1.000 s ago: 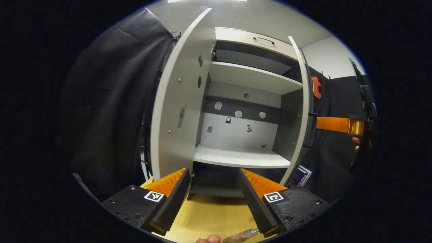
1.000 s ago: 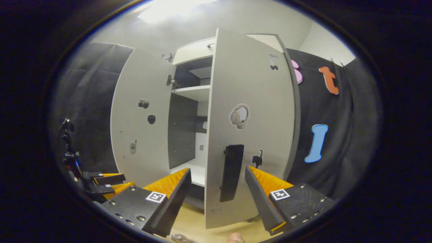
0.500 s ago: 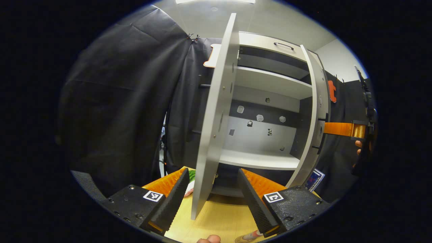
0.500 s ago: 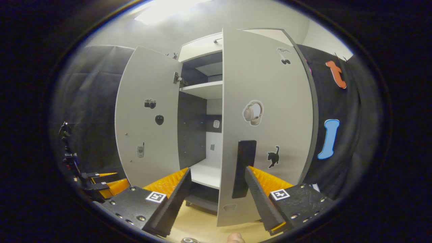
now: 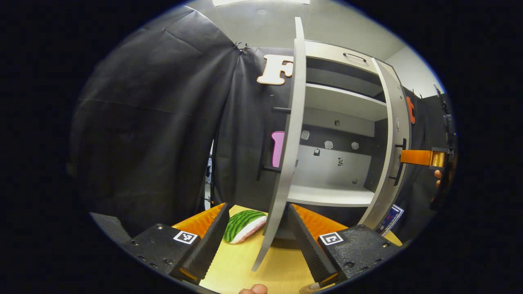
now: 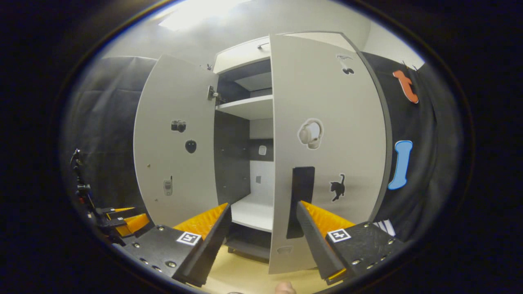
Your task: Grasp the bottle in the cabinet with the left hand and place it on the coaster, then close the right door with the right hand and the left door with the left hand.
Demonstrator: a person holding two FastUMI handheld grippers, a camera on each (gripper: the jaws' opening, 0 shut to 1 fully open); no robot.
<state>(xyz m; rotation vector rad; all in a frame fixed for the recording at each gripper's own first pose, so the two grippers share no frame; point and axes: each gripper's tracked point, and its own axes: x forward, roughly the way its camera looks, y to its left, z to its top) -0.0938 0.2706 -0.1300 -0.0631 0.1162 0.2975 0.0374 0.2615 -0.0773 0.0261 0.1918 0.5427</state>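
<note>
In the left gripper view the cabinet's left door (image 5: 288, 163) stands edge-on straight ahead, lined up between the fingers of my open left gripper (image 5: 258, 206). The right door (image 5: 391, 155) hangs part-open beyond the bare lower shelf (image 5: 327, 196). A sliver of the coaster (image 5: 309, 289) peeks out at the bottom edge. In the right gripper view the right door (image 6: 331, 102) faces me, its black handle (image 6: 301, 196) just inside the right finger of my open right gripper (image 6: 264, 204). The left door (image 6: 175, 155) stands wide open, with the left gripper (image 6: 122, 220) low at far left.
A watermelon-slice toy (image 5: 244, 225) lies on the wooden tabletop (image 5: 245, 265) left of the left door. A small printed card (image 5: 390, 218) sits by the foot of the right door. The right gripper (image 5: 425, 157) and a hand reach in beyond that door.
My left gripper has swung left, so the left door went from showing its inner face to edge-on between the fingers. The right door has swung a little toward the cabinet with the right gripper following.
</note>
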